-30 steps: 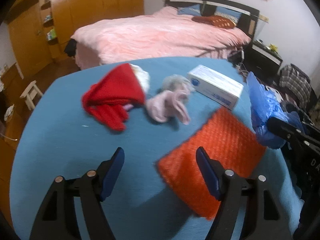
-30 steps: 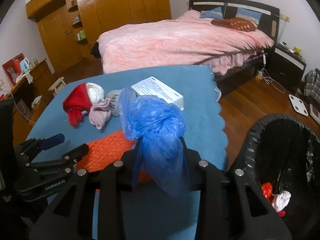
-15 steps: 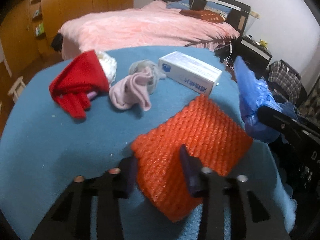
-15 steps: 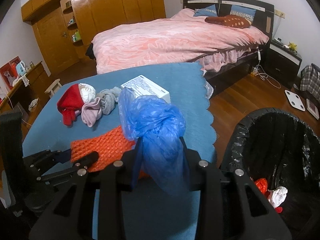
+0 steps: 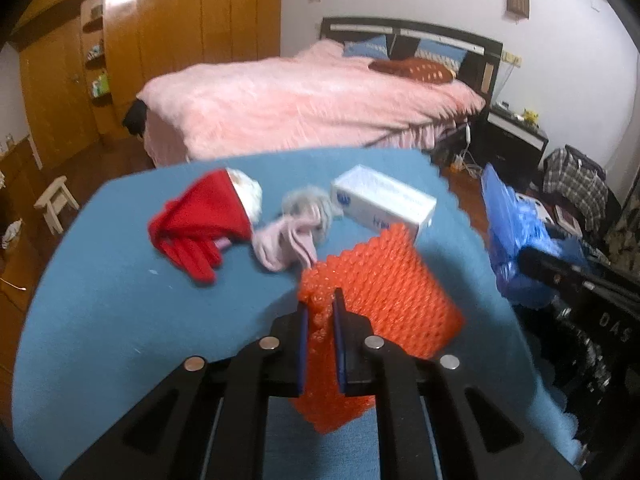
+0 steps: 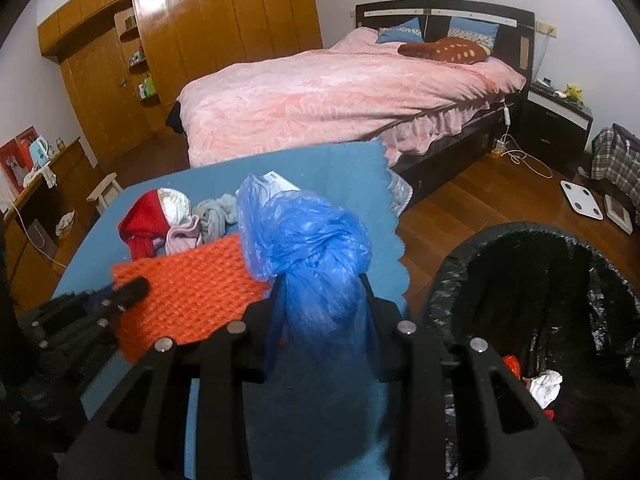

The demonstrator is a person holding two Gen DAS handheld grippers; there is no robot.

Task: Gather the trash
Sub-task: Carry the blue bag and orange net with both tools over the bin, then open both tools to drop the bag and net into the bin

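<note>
Left wrist view shows your left gripper [image 5: 320, 312] pinching the orange bubble wrap [image 5: 384, 292] at frame centre; your right gripper [image 6: 320, 304] clamps the blue bag [image 6: 308, 248]. Lift slowly, carry both to the black bin [image 6: 540, 292] at lower right.

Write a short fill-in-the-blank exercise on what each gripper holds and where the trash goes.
1. The left gripper is shut on the ____ bubble wrap.
2. The right gripper holds a crumpled ____ plastic bag.
3. The trash bin is lined with a ____ bag.

Missing words: orange; blue; black
</note>
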